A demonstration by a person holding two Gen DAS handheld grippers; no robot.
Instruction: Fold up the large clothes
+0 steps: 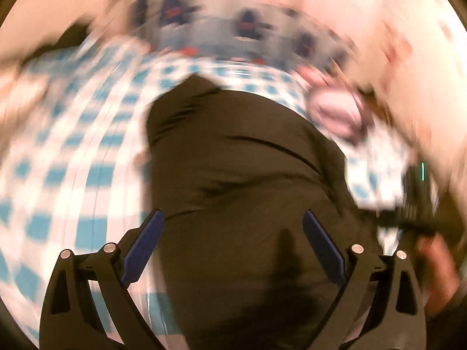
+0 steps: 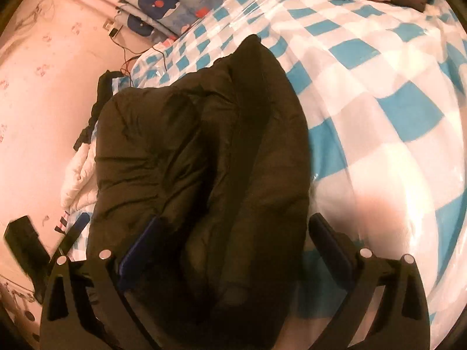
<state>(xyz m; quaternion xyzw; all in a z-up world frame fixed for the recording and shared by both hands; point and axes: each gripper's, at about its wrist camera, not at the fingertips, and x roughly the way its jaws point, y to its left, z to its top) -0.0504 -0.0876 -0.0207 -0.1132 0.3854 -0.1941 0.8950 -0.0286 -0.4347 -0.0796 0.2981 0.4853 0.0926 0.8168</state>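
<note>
The dark jacket (image 2: 198, 151) is lying bunched in a long puffy bundle on the checked sheet (image 2: 379, 93), running from near to far, so the fold is looking partly done at best: the sides seem gathered inward, but nothing is flat or squared. The right gripper (image 2: 233, 245) is standing wide over its near end, gripping nothing. The left gripper (image 1: 230, 242) is also spread wide above the jacket (image 1: 239, 151), though that view is blurring heavily. Smoothing and further folding are probably remaining.
</note>
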